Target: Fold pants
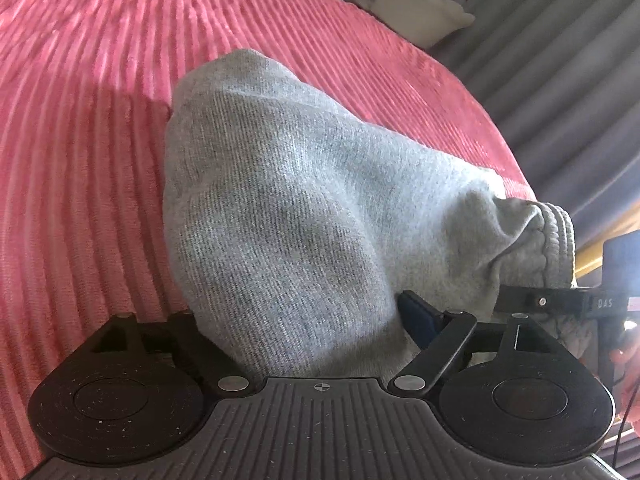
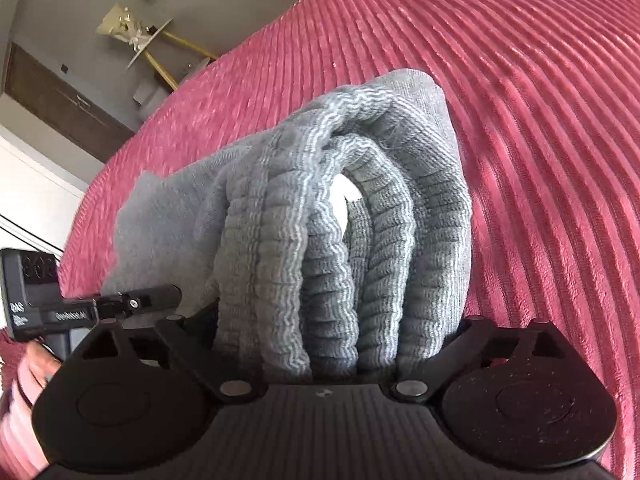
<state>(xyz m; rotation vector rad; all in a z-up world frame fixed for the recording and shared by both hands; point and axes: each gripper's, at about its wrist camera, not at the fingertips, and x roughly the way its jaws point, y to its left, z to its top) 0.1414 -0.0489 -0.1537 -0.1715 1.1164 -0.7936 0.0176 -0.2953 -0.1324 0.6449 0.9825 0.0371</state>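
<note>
The grey sweatpants (image 1: 288, 200) are bunched and held up over the pink ribbed bedspread (image 1: 80, 140). My left gripper (image 1: 304, 320) is shut on a thick fold of the grey fabric, which hides its fingertips. My right gripper (image 2: 332, 328) is shut on several stacked layers of the pants' ribbed elastic waistband (image 2: 340, 240). The waistband also shows at the right of the left wrist view (image 1: 552, 240). Each gripper appears at the edge of the other's view, close beside it: the right one (image 1: 560, 304), the left one (image 2: 120, 304).
The pink bedspread (image 2: 540, 120) fills most of both views. A white pillow (image 1: 420, 12) and grey curtains (image 1: 560, 80) lie beyond the bed's far edge. A wall, dark wooden panel (image 2: 60, 96) and brass stand (image 2: 160, 52) are past the other edge.
</note>
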